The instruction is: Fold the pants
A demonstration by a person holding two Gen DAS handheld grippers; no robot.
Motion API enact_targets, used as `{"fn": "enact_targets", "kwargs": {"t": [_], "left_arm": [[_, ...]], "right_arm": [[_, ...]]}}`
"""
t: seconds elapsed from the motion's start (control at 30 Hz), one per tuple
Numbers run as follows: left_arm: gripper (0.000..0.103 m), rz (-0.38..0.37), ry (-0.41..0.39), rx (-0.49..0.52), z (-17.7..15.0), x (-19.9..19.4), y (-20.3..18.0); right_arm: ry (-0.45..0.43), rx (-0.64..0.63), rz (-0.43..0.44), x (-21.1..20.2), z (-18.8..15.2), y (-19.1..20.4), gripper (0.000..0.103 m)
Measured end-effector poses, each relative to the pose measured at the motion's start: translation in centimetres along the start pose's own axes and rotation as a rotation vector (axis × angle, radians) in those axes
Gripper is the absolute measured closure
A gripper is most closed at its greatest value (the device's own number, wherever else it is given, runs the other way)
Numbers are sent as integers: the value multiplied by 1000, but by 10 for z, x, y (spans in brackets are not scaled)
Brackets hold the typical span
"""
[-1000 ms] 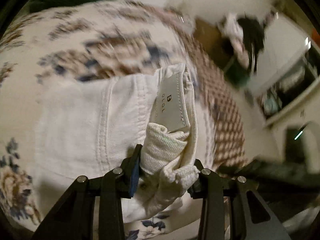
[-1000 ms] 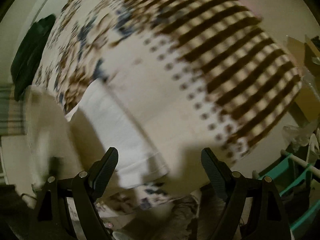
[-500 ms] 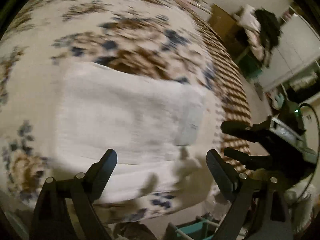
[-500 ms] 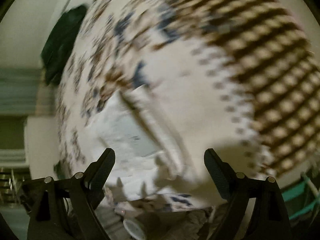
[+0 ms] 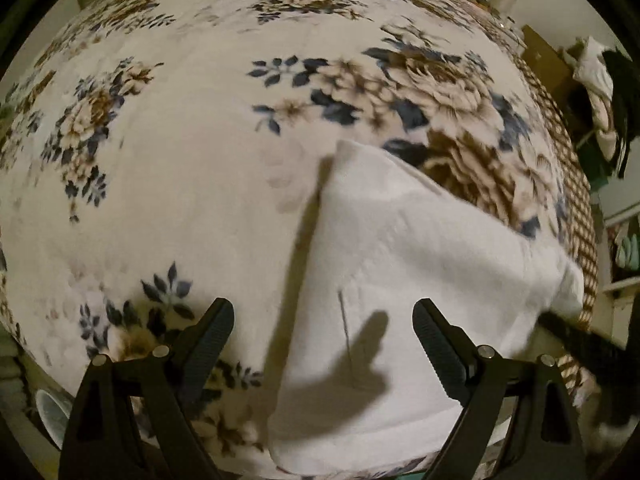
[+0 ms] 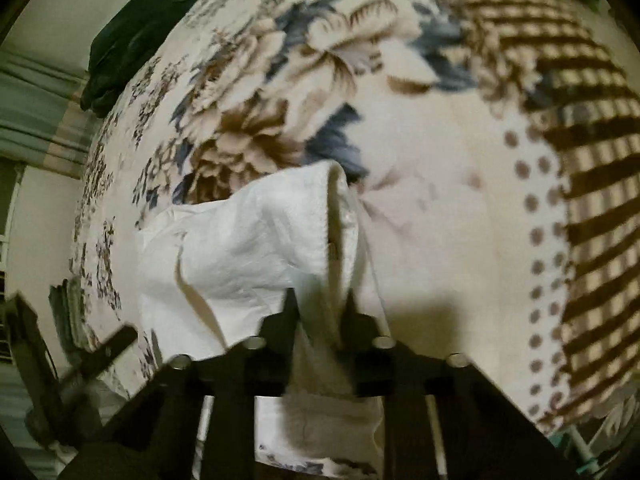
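White denim is pinched in our right gripper [image 6: 320,304]: jaws clamped on a bunched edge of the pants [image 6: 256,248], which look folded at least once, though blur hides the layer count. Our left gripper [image 5: 323,334] hangs over the same pants [image 5: 400,280] with jaws spread wide, nothing between the pads, cloth lying flat beneath them.

Risks from here:
- Right grip probably catches only the top layers at that edge. If we lift or drag, lower layers could stay put and the fold opens.
- Left side holds nothing. Pulling with one hand would likely skew the stack or swing it round.
- Pants sit at the near edge of the floral blanket [image 5: 200,160], one end seeming to overhang it. A pull toward us could slide them off.
- Plush blanket may grab the denim and wrinkle under a drag.

Surface: the soft blanket with blue-brown flowers, checked brown border [image 6: 580,160] on the far side of the pants from the left gripper.

Room: dark garment [image 6: 144,36] at the blanket's far corner, clothes heap [image 5: 600,92] past the border, dim light.
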State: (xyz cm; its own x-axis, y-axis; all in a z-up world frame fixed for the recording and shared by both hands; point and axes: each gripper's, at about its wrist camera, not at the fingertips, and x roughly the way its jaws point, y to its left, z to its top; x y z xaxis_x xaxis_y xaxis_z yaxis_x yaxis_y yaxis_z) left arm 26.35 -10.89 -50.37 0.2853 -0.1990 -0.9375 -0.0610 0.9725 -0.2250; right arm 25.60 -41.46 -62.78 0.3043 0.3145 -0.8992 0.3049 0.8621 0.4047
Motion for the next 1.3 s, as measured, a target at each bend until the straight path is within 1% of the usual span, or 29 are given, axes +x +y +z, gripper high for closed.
{"fn": "enact_targets", "kwargs": {"t": [0.1,0.17,0.23,0.3,0.37,0.43,0.5,0.57,0.6,0.63,0.67,0.7,0.73,0.77,0.8,0.87,0.97,1.03,1.1,1.13,1.17,1.2,1.23,1.3], "left_arm": [[12,-43,-7,-30,13,-4,1],[12,-76,-4,-51,22,-4,0],[12,-124,1,-75,32,-3,-3],[12,-170,13,-93,45,3,-10],[12,-211,38,-94,56,14,-20],[12,-235,60,-90,65,29,-33],[12,-242,92,-82,72,48,-46],[12,-273,116,-79,76,65,-54],[25,-294,119,-70,78,74,-58],[63,-307,115,-58,79,80,-59],[69,-288,120,-48,80,85,-59],[70,-283,117,-48,80,90,-56],[70,-293,117,-54,80,92,-53],[70,-302,121,-64,80,95,-49],[70,-307,124,-73,80,97,-45],[70,-319,126,-84,78,96,-42],[70,-302,112,-64,76,94,-45],[70,-292,110,-59,77,95,-47],[70,-288,108,-55,78,96,-47],[70,-284,104,-51,78,96,-47],[70,-277,99,-47,78,95,-47],[71,-271,94,-39,78,95,-47],[72,-262,92,-24,79,95,-48],[73,-249,93,0,80,95,-52]], "right_arm": [[-34,48,-23,-27,-4,-2,94],[-61,91,-45,-45,-3,-14,94],[-81,145,-55,-64,1,-34,94],[-91,172,-85,-79,8,-59,94],[-96,201,-106,-85,16,-81,94],[-86,216,-114,-83,25,-99,94],[-62,225,-97,-72,34,-110,93],[-23,232,-90,-54,41,-119,91],[7,226,-90,-47,43,-124,86],[37,221,-104,-39,45,-129,78],[58,228,-133,-35,45,-136,53],[60,238,-156,-36,42,-141,37],[51,253,-157,-41,39,-146,34],[43,267,-137,-45,36,-150,29],[35,289,-106,-51,31,-154,28],[39,341,-74,-60,16,-164,28],[48,443,-6,-63,-8,-178,28],[75,540,62,-56,-27,-186,28],[96,608,125,-41,-41,-190,29],[92,647,183,-32,-47,-191,35],[82,671,229,-26,-53,-191,56],[64,694,199,-25,-59,-191,87],[50,702,153,-28,-64,-192,87],[13,730,165,-39,-77,-196,89]]}}
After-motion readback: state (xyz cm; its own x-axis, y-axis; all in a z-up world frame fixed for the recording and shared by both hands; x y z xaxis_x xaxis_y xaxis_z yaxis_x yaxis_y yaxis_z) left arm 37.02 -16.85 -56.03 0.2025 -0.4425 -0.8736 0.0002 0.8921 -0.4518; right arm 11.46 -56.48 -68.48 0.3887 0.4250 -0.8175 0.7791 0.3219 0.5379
